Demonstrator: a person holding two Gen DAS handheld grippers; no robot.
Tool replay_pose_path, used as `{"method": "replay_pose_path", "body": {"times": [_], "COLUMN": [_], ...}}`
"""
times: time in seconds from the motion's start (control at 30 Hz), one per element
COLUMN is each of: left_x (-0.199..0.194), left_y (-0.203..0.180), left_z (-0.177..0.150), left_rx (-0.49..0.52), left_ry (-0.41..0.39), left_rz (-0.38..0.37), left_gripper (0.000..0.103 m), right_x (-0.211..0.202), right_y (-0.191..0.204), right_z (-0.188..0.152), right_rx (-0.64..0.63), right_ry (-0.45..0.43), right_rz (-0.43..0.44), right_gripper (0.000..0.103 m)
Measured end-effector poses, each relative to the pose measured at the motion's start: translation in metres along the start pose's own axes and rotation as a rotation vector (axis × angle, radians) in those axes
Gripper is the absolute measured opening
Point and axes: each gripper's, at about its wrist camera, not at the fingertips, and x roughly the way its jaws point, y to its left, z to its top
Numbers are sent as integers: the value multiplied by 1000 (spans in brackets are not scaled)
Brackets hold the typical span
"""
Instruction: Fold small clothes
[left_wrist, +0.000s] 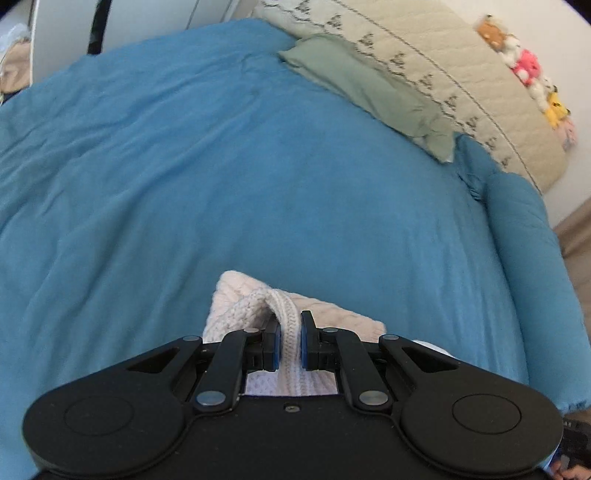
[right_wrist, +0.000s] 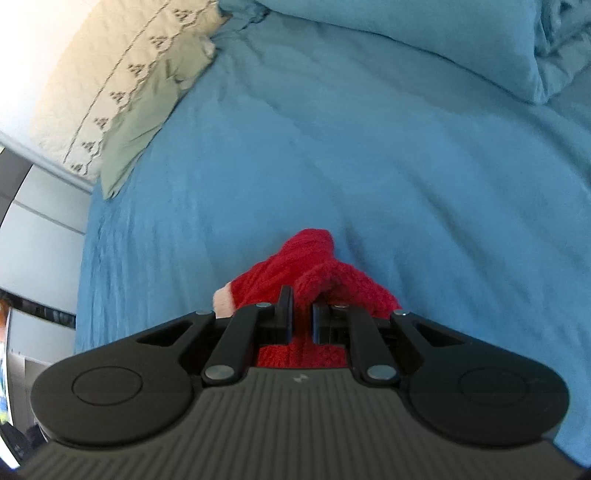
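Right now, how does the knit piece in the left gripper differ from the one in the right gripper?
The cream knit is pale with a ribbed band running between the left gripper's pads; the red knit is bright red and fuzzier, with a pale pink bit at one edge, bunched in the right gripper. Both are clamped above the blue bedspread.

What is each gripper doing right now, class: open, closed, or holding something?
Left gripper: closed on the cream knit garment.
Right gripper: closed on the red knit garment.
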Motion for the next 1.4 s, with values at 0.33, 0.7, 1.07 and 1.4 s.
{"method": "replay_pose_path", "body": {"times": [0.33,0.7,1.07,1.4], "left_x": [24,-67,2,80], "left_y": [-5,-70,-111,-57], "left_z": [5,3,-95,-71], "left_rx": [16,358,826,692], "left_ry": [54,-210,-11,84], "left_rz": [76,166,184,185], "left_gripper": [51,103,103,103], "right_x": [31,-30,15,100], "right_y": [9,77,108,73], "right_z": [3,-17,-101,-82], "right_rx": [-86,-521,-1077,-956], "right_ry": [33,-62,-122,-56], "right_rz": [-66,-27,-100,-111], "right_gripper": [33,102,103,103]}}
